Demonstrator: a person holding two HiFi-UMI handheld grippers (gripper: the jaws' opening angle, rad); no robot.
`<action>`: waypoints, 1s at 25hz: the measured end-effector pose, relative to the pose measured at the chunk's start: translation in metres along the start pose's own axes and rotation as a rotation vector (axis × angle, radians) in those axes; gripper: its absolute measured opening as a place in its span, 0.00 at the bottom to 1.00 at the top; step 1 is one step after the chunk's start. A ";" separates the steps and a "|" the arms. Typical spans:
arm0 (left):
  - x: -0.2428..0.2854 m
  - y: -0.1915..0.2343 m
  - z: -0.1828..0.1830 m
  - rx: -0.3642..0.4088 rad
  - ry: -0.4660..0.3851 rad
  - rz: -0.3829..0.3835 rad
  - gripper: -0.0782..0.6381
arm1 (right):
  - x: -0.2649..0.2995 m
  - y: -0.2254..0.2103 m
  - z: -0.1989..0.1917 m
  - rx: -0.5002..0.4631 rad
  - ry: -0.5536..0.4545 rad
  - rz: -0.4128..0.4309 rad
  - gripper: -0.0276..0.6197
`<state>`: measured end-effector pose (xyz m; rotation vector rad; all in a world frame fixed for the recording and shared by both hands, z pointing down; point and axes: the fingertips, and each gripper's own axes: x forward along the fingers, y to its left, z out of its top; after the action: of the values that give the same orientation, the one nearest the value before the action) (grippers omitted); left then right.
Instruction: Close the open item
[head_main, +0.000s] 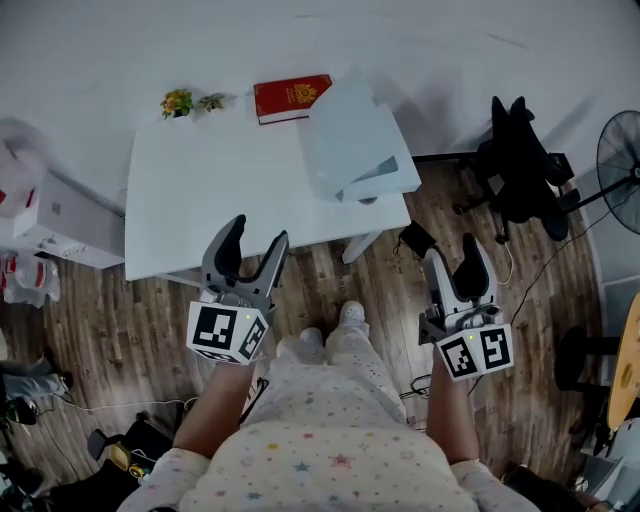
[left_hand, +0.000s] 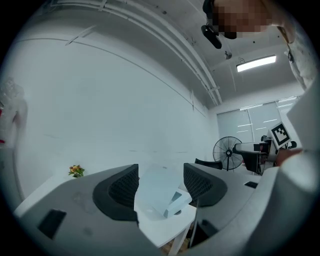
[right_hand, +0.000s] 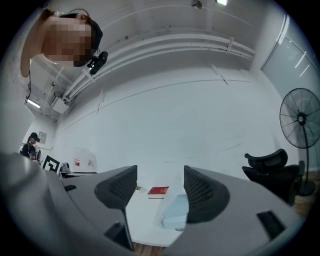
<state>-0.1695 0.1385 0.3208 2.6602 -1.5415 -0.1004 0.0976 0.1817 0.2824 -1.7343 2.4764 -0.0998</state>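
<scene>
A pale blue-white box (head_main: 355, 145) stands at the right end of the white table (head_main: 200, 200), its lid raised and tilted back. It also shows between the jaws in the left gripper view as the box (left_hand: 161, 197), and in the right gripper view as the box (right_hand: 176, 212). My left gripper (head_main: 258, 236) is held over the floor just short of the table's front edge, open and empty. My right gripper (head_main: 452, 250) is off the table's front right corner, also open and empty. Neither touches the box.
A red book (head_main: 291, 98) and a small flower pot (head_main: 178, 102) sit at the table's far edge. A black office chair (head_main: 515, 165) and a fan (head_main: 620, 160) stand to the right. White boxes (head_main: 60, 220) lie left of the table. The person's legs are below.
</scene>
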 end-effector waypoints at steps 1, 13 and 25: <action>0.004 0.003 -0.002 -0.005 0.004 0.005 0.48 | 0.006 -0.003 -0.002 0.003 0.006 0.003 0.47; 0.083 0.035 0.003 0.007 -0.006 0.119 0.48 | 0.110 -0.054 0.002 0.012 0.005 0.131 0.47; 0.169 0.042 0.004 0.006 -0.010 0.222 0.48 | 0.192 -0.126 0.005 0.040 0.033 0.245 0.46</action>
<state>-0.1227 -0.0289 0.3167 2.4754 -1.8295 -0.0971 0.1509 -0.0415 0.2813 -1.4114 2.6674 -0.1552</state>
